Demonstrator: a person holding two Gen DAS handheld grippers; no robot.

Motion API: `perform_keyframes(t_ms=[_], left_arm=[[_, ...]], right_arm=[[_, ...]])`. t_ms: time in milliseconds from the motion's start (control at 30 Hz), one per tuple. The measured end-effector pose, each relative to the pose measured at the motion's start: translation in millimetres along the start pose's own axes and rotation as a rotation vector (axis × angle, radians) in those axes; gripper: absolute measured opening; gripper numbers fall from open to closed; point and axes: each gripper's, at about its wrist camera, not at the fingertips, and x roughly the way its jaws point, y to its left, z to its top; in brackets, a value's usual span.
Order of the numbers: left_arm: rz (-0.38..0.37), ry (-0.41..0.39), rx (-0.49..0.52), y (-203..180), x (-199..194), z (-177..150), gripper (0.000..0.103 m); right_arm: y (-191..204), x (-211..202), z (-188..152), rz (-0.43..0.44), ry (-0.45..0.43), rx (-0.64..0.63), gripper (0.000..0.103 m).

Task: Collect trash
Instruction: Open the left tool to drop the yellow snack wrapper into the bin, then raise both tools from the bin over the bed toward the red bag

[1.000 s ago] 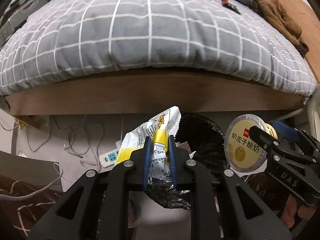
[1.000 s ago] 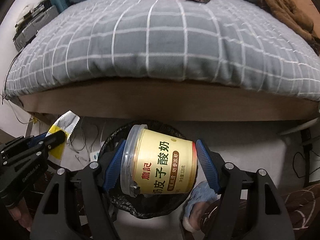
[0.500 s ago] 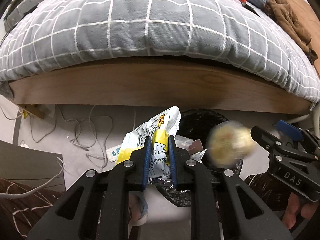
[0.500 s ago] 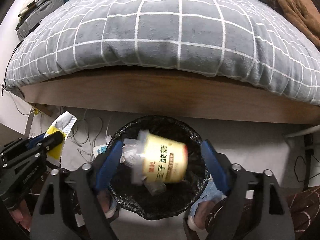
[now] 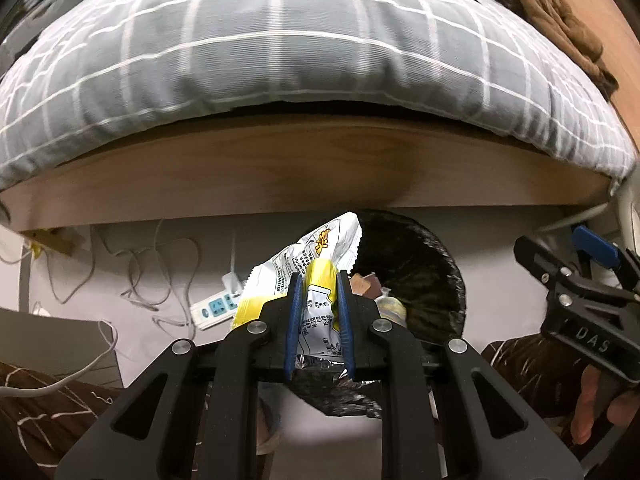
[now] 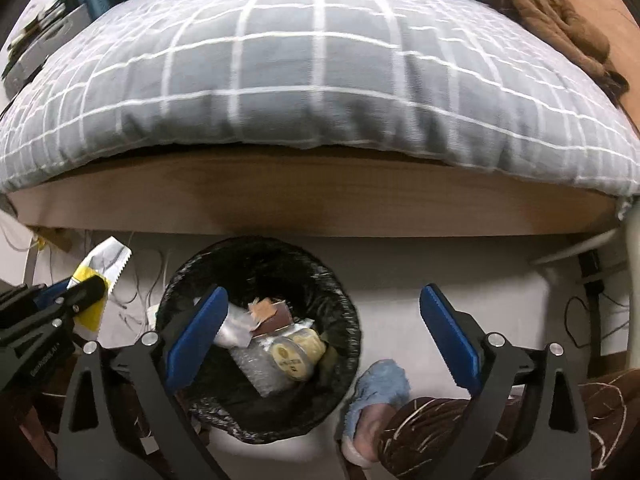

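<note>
A grey checked duvet (image 6: pixel 320 80) overhangs the far bed. Near it, the black-lined bin (image 6: pixel 344 304) holds the yogurt cup (image 6: pixel 294 354). The right gripper (image 6: pixel 320 330), jaws just spread, is empty above it; the left gripper (image 5: pixel 318 320) pinches a snack wrapper (image 5: pixel 316 252) left of the bin

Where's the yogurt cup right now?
In the right wrist view, the yogurt cup lies inside the black-lined bin, below the open right gripper, beside crumpled wrappers.
</note>
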Motion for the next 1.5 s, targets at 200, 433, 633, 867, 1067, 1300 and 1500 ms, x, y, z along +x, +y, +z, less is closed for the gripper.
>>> perform_keyframes(t_ms=[200, 433, 633, 867, 1067, 1300, 1500], left_arm=[[-0.026, 0.012, 0.045, -27.6, 6.7, 1.9, 0.017], [-0.007, -0.008, 0.083, -45.3, 8.2, 1.1, 0.038], [0.028, -0.007, 0.082, -44.2, 10.9, -0.3, 0.055], [0.042, -0.039, 0.077, -38.3, 4.2, 0.7, 0.075], [0.07, -0.109, 0.086, -38.3, -17.7, 5.6, 0.093], [0.085, -0.18, 0.085, -39.4, -40.4, 18.6, 0.097], [0.069, -0.245, 0.065, -35.4, -65.3, 35.0, 0.097]], right_arm=[[-30.7, -7.9, -1.2, -0.029, -0.014, 0.065, 0.093], [-49.6, -10.4, -1.9, -0.052, -0.01, 0.097, 0.093], [-45.5, -8.5, 0.3, -0.054, -0.01, 0.104, 0.093], [-38.6, -11.0, 1.7, -0.055, -0.023, 0.086, 0.093], [-38.8, -19.9, 6.3, -0.047, -0.048, 0.088, 0.093], [-41.0, -43.9, 18.1, -0.036, -0.124, 0.088, 0.093], [-45.9, -63.5, 31.4, -0.023, -0.192, 0.111, 0.093]])
